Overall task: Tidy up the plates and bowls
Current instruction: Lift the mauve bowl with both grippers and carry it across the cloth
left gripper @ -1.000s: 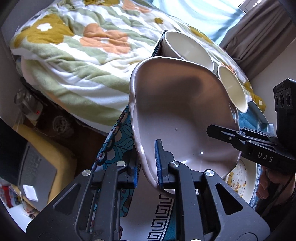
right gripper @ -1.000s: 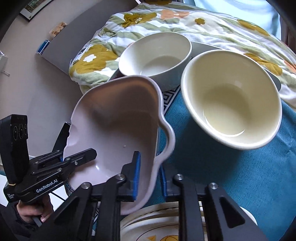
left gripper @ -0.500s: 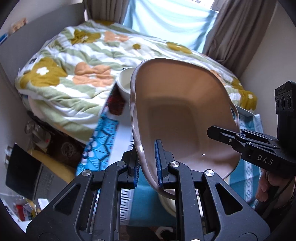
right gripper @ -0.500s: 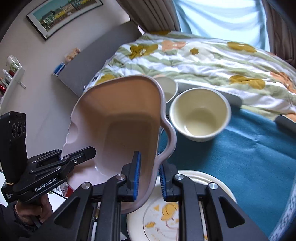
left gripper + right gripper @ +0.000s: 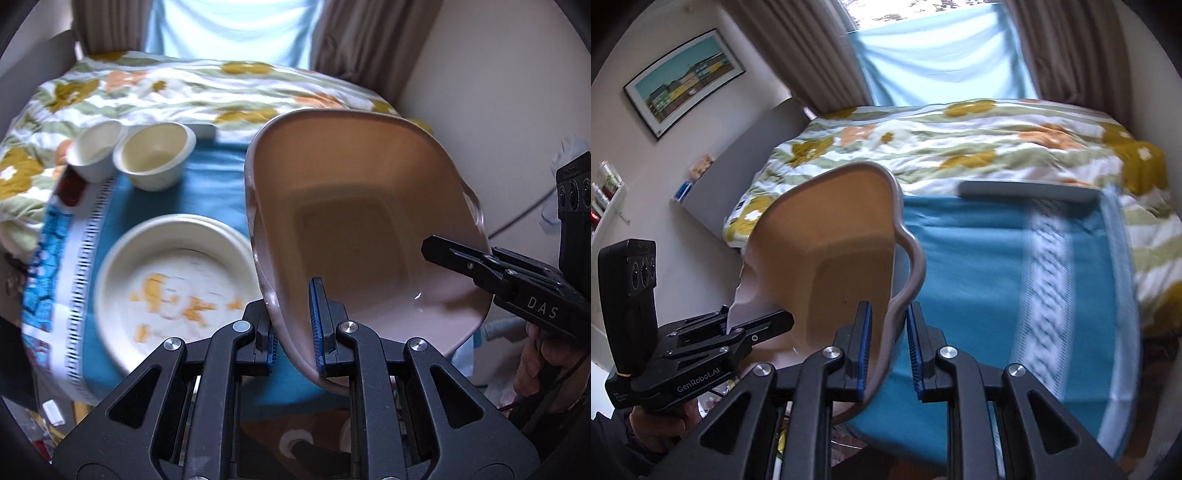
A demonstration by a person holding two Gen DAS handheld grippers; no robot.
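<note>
Between the blue pads of the left claw (image 5: 295, 328), clamped tight: one edge of a big pinkish dish (image 5: 362, 229) with squared sides and curvy handles. Pinched the same way on the far edge by the right claw (image 5: 888, 343), pads shut on the rim beside a handle. Held up in the air by both, tipped on its side, hollow part facing the left camera. Seen from the right camera too, the dish (image 5: 831, 266) with the other claw (image 5: 768, 325) biting its far rim and a hand (image 5: 665, 421) wrapped round the grip underneath.

Down below, on a blue cloth (image 5: 218, 192) with white patterned stripes: a wide cream plate (image 5: 110, 280) with yellow drawings inside, blurry. Farther back, near the cloth's edge, two small cream bowls (image 5: 155, 155) standing side by side, touching or nearly so, both right way up. Just behind the cloth, a grey flat thing (image 5: 1027, 192), too blurry to name.

Past all that, a bed blanket (image 5: 960, 147) with orange and mustard flowers, then brown curtains (image 5: 798, 48) and a light blue window sheet. On the left wall, a framed picture (image 5: 683, 81) of colourful houses.
</note>
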